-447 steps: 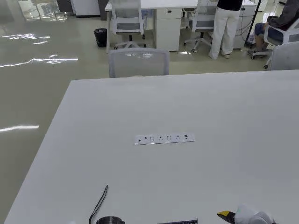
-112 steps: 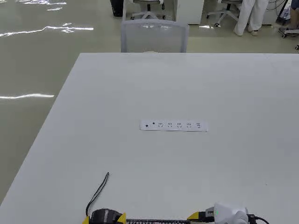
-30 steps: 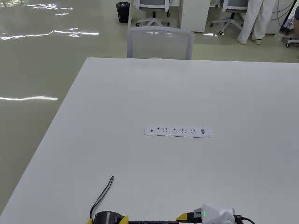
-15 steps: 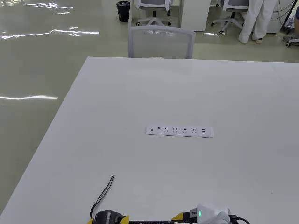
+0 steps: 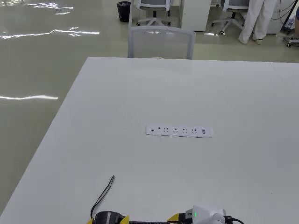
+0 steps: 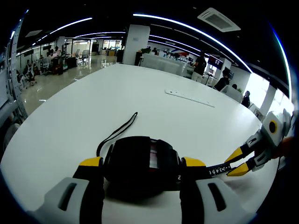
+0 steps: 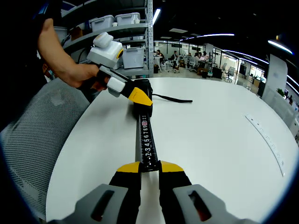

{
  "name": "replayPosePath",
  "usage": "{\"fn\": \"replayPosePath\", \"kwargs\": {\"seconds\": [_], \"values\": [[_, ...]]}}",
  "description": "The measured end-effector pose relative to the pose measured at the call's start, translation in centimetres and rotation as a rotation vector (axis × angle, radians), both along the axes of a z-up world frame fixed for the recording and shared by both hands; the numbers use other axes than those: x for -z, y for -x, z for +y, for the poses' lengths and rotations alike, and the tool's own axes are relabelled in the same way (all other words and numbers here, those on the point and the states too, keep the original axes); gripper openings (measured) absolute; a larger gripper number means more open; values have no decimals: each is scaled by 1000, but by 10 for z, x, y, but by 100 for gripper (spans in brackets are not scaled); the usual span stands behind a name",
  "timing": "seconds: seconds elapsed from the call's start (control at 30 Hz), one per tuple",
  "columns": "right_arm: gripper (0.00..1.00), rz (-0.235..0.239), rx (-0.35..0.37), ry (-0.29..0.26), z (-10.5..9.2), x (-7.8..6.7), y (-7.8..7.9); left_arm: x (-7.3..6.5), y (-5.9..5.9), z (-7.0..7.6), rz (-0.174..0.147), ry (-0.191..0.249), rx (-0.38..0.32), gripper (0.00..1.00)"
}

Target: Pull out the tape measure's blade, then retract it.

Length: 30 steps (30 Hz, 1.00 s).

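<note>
The left hand-held gripper (image 6: 142, 163) clamps the tape measure (image 6: 140, 156) by its black case, close to the surface's (image 5: 187, 84) near edge. The right hand-held gripper (image 7: 149, 167) pinches the extended blade (image 7: 146, 137), which lies flat between them. Beyond is open room up to the power strip (image 5: 179, 131), well apart. The strap (image 5: 103, 196) trails toward the left edge.

Head view looking down across table (image 5: 187, 93), gripper views low, close, facing each other along blade (image 7: 145, 140)
</note>
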State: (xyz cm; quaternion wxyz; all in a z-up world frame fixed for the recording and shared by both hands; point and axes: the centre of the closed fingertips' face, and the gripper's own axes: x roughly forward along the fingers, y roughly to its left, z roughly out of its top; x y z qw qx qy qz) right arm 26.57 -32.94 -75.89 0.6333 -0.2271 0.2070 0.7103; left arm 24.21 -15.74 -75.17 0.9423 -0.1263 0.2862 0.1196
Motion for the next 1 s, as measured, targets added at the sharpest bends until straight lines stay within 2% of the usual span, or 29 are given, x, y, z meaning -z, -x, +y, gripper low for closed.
{"fn": "replayPosePath", "kwargs": {"seconds": [0.77,1.0], "values": [[13,-1,-13,-18,20,1,5,0,1,0,4,13,16,63],[13,0,-24,-26,32,1,7,-1,1,0,4,22,24,63]]}}
